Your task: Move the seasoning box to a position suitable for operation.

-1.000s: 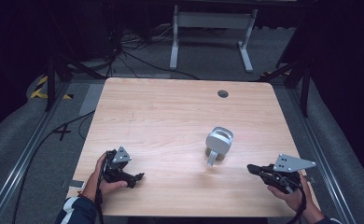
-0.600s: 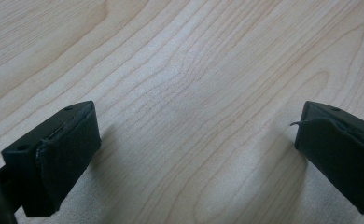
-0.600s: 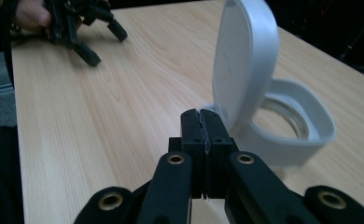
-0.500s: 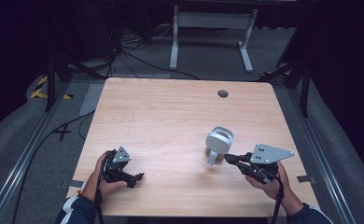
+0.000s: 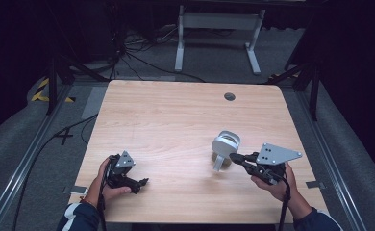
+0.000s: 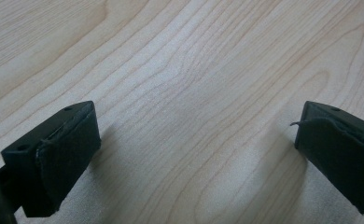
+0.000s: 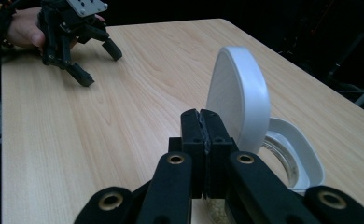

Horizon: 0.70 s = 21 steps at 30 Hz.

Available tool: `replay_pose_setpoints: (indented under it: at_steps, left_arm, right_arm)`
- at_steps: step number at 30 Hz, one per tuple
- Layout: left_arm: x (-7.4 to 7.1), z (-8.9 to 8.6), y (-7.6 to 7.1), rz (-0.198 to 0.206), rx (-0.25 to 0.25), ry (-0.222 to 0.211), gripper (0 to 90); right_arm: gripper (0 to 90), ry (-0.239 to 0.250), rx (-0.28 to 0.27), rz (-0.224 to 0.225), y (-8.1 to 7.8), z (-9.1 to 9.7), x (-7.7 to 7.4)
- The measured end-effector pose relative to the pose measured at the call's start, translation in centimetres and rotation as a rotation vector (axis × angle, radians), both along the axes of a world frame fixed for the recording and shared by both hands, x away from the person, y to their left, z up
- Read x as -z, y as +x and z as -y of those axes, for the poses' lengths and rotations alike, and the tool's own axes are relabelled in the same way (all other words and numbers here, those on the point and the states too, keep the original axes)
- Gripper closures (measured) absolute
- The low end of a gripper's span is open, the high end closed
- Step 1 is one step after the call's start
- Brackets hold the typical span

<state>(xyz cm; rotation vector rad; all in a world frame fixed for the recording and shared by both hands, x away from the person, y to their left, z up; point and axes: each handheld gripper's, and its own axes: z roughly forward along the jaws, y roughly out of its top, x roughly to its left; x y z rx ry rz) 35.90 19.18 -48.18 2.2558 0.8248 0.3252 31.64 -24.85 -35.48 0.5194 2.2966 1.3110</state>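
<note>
Centrally, container: one white hinged case [image 5: 225,146], lid raised upright, right of the table's [image 5: 176,120] middle.
Right gripper [image 5: 233,157]: one, jaws pressed together, tip just beside the case.
Left gripper [image 5: 142,183]: one, jaws spread wide, resting on bare wood.

High view overhead, far; gripper views close, sharing table [image 5: 176,120].
</note>
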Motion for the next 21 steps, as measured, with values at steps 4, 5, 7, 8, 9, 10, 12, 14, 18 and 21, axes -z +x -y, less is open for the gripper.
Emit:
replay_pose_setpoints:
  at_steps: [4,5,7,8,9,10,12,14,18,21]
  left_arm:
    - [0.1,0.0,0.0,-0.008,-0.003,-0.008,0.3]
    - [0.0,0.0,0.0,-0.003,-0.006,-0.005,0.3]
    - [0.0,0.0,0.0,-0.002,-0.004,-0.002,0.3]
    - [0.0,0.0,0.0,-0.005,-0.001,0.001,0.3]
    - [0.0,0.0,0.0,-0.005,-0.001,0.001,0.3]
    - [0.0,0.0,0.0,-0.002,-0.004,-0.004,0.3]
    - [0.0,0.0,-0.1,-0.012,-0.004,-0.005,0.3]
    - [0.0,0.0,0.0,-0.003,-0.004,-0.001,0.3]
    - [0.0,0.0,0.0,0.0,-0.001,-0.001,0.3]
    - [0.0,0.0,0.0,-0.003,-0.004,-0.002,0.3]
  right_arm:
    - [89.9,0.005,0.008,0.009,0.3,0.2,-0.3]
    - [89.9,0.012,0.009,0.003,0.4,0.2,-0.4]
    - [89.8,0.008,0.012,0.011,0.5,0.2,-0.4]
    - [89.9,0.01,0.015,0.006,0.6,0.1,-0.4]
    - [89.9,0.01,0.015,0.006,0.6,0.1,-0.4]
    - [89.9,0.004,0.015,0.006,0.6,0.1,-0.4]
    - [89.9,-0.002,0.016,0.011,0.7,0.0,-0.4]
    - [89.9,-0.004,0.018,0.015,0.8,0.0,-0.4]
    - [89.9,-0.006,0.031,0.014,1.0,0.0,-0.3]
    - [89.9,-0.009,0.039,0.02,1.2,0.1,-0.3]
